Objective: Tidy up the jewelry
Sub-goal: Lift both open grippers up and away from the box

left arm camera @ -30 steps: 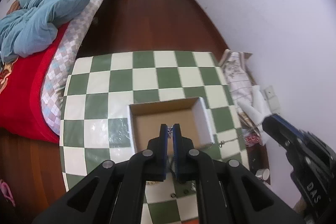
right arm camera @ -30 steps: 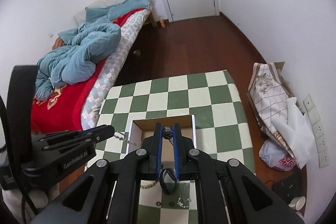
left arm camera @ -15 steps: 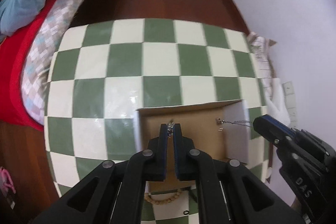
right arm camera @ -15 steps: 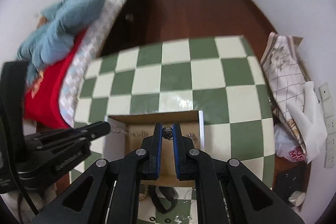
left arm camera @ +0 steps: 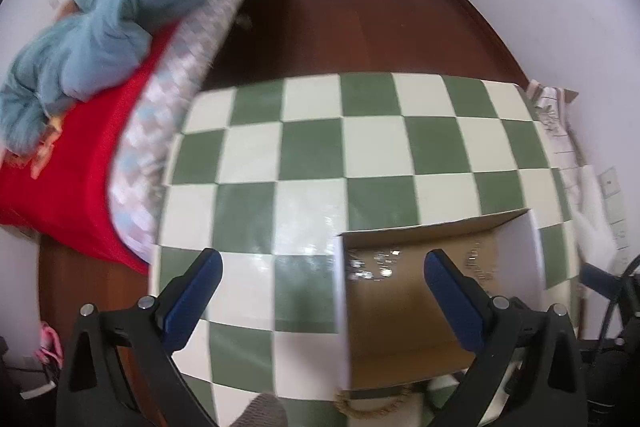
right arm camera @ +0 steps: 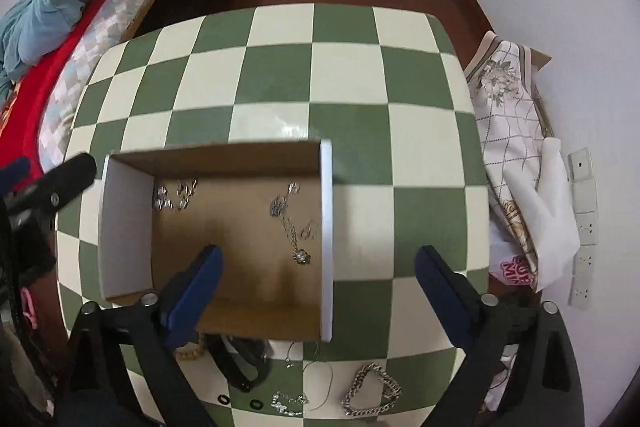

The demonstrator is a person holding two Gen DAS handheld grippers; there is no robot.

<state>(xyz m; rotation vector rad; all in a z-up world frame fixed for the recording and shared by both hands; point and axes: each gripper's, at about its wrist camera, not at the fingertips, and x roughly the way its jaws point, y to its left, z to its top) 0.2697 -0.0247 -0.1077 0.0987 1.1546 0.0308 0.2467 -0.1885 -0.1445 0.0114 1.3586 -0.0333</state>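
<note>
We hold both the left gripper (left arm camera: 320,267) and the right gripper (right arm camera: 316,259) wide and empty above the box (right arm camera: 326,227), where a pendant necklace (right arm camera: 294,231) lies by its right wall, while the chain bracelet (right arm camera: 372,397) waits at the table's (right arm camera: 352,75) near edge.

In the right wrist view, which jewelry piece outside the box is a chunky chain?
The silver link bracelet, looped below the cardboard box; the beaded bracelet is tan, the others thin.

Green-and-cream checkered table (right arm camera: 344,75), brown box (right arm camera: 240,259).

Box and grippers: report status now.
Left gripper open, empty. Right gripper open, empty. Necklace lies in the box. Chain bracelet and beads on table, outside box. Nothing blocking.
</note>
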